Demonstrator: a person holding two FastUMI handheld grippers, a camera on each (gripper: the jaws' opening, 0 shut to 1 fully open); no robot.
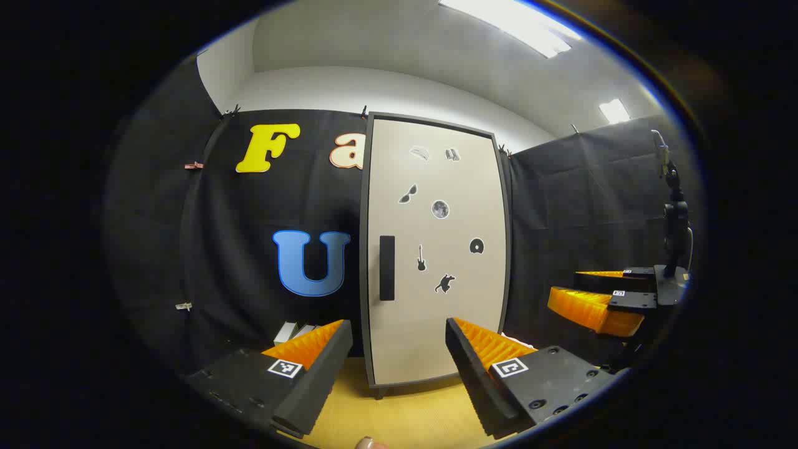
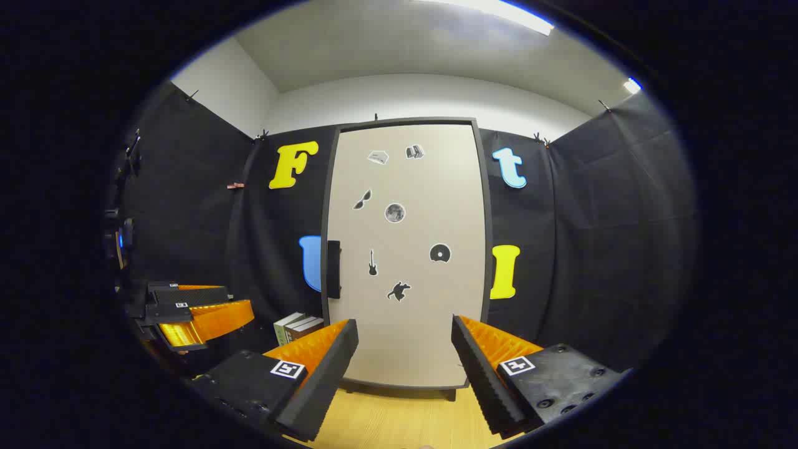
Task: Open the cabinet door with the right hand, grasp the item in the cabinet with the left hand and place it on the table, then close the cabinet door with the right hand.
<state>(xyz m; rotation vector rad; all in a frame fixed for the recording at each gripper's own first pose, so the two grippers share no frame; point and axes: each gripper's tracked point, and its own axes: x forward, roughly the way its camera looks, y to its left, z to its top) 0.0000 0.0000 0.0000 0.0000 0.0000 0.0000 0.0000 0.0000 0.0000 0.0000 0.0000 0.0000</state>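
- Right claw hangs wide open and empty, squared up to the shut door, well short of it. That fits a start: opening the door is its job and it has not yet touched anything.
- Left claw is likewise wide open with nothing in it, facing the door from the left side. Held back there, it leaves the approach free and waits for its turn to reach inside.
- In the right gripper view the left claw shows low at the left; in the left gripper view the right claw shows at the right. They are well apart.
- Handle, a dark upright bar, sits on the door's left edge, so the door likely swings out from that side, toward the left claw.
- Item to fetch is hidden behind the door; what it is cannot be told.
- Books stand on the tabletop just left of the cabinet, near the door's swing path and the left claw's route.
- Stickers dot the door; harmless.
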